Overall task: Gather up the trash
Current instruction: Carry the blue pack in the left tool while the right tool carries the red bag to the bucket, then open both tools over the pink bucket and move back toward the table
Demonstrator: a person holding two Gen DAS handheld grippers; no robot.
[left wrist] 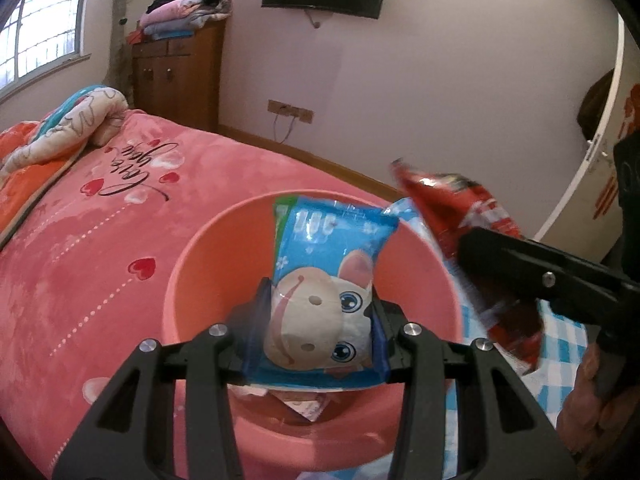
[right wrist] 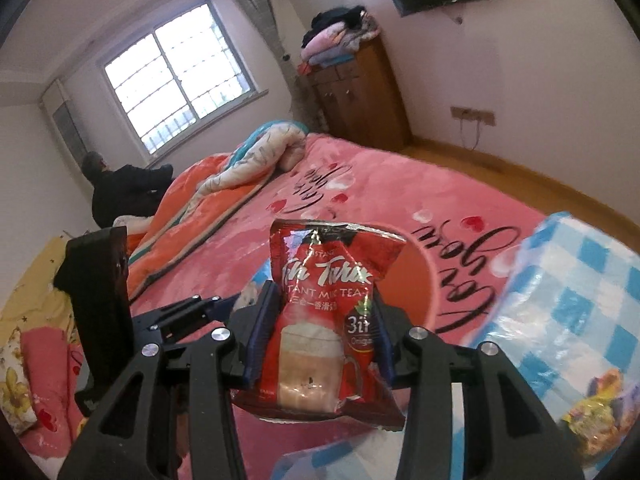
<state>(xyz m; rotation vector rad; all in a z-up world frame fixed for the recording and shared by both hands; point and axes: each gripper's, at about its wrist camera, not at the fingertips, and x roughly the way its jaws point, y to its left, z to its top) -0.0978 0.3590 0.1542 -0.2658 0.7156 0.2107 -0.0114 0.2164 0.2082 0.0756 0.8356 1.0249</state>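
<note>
My left gripper is shut on a blue snack packet printed with a cartoon animal, holding it upright over the mouth of a pink bin. A pale wrapper lies at the bin's bottom. In the right wrist view my right gripper is shut on a red instant milk tea packet. That same red packet shows at the bin's right rim in the left wrist view, blurred. Behind the red packet a part of the pink bin shows. The left gripper's black body stands at the left.
The bin sits on a bed with a pink blanket. A blue-and-white checked plastic bag lies to the right, with a colourful wrapper near it. A rolled quilt lies further up the bed. A person sits by the window.
</note>
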